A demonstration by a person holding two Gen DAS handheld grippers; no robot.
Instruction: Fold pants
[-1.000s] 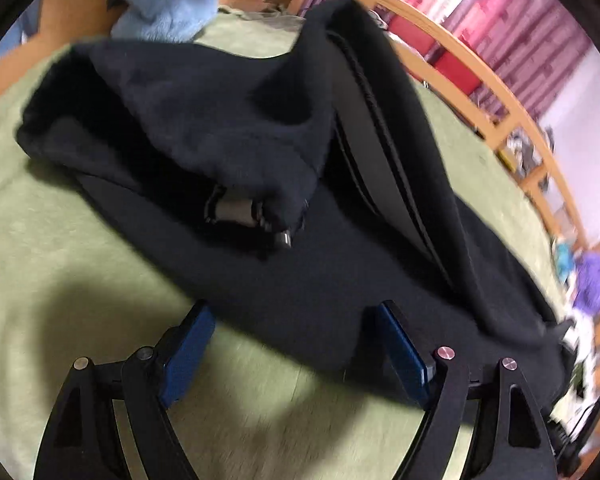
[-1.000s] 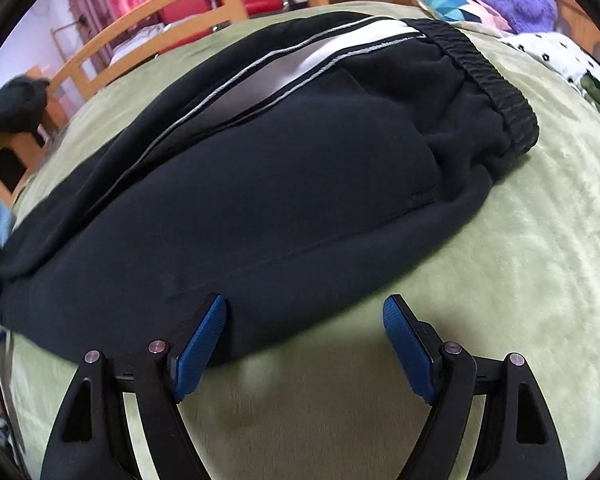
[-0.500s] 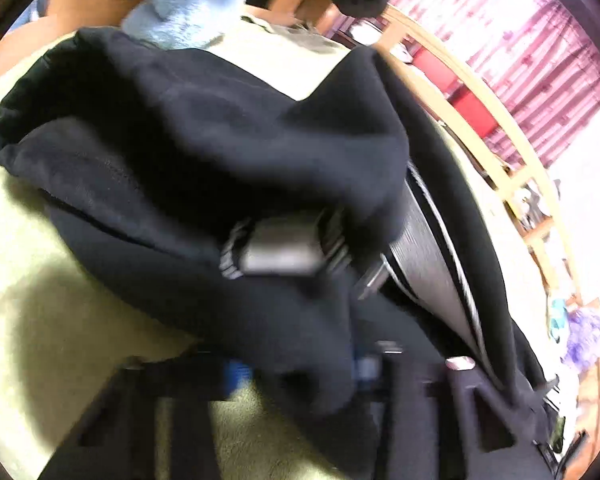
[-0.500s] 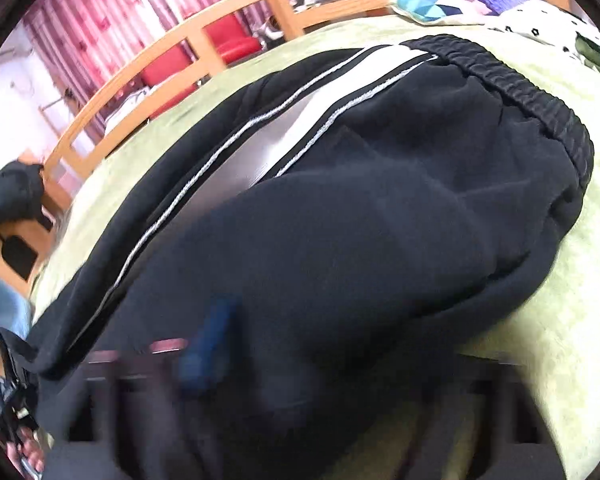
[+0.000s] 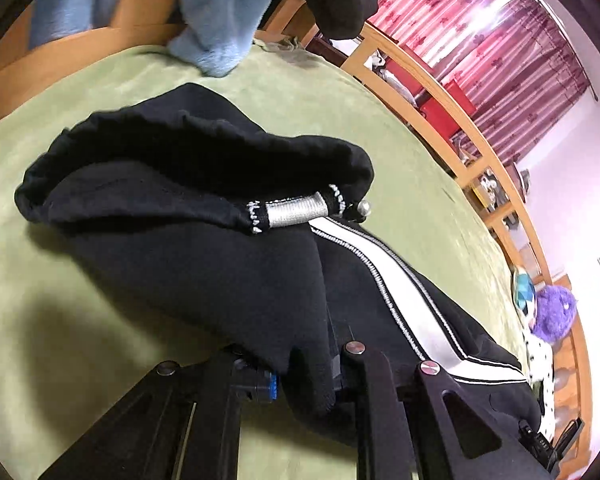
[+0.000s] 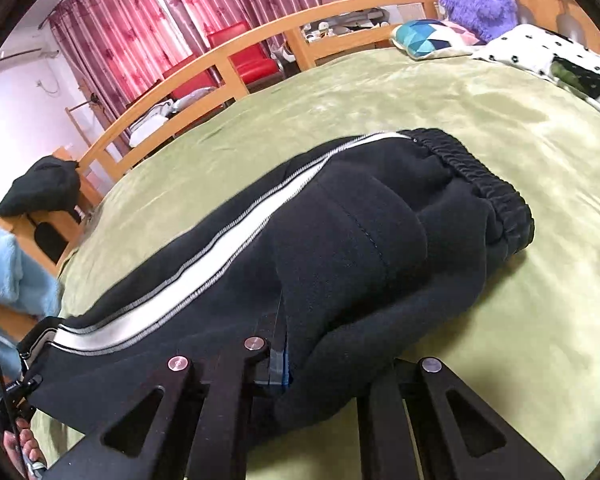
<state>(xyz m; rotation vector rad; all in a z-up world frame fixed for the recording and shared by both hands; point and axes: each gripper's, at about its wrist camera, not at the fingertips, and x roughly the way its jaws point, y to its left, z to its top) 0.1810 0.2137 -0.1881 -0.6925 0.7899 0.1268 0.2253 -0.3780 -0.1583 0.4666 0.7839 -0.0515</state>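
Cuffs (image 5: pixel 292 216): bunched at the far left end, silver band showing, lying on the green blanket (image 5: pixel 80 320).
Pants (image 6: pixel 340 248): black, white side stripe, laid lengthwise across the bed; waistband (image 6: pixel 488 188) at the right end.
Left gripper (image 5: pixel 300 380): pinched on the near edge of the leg fabric — cloth draped over the pads.
Right gripper (image 6: pixel 296 360): clamped on the near edge by the seat.
Advice: lift both hands evenly, keep the edge taut, carry it across to the stripe side — avoid dragging the cuffs crooked.
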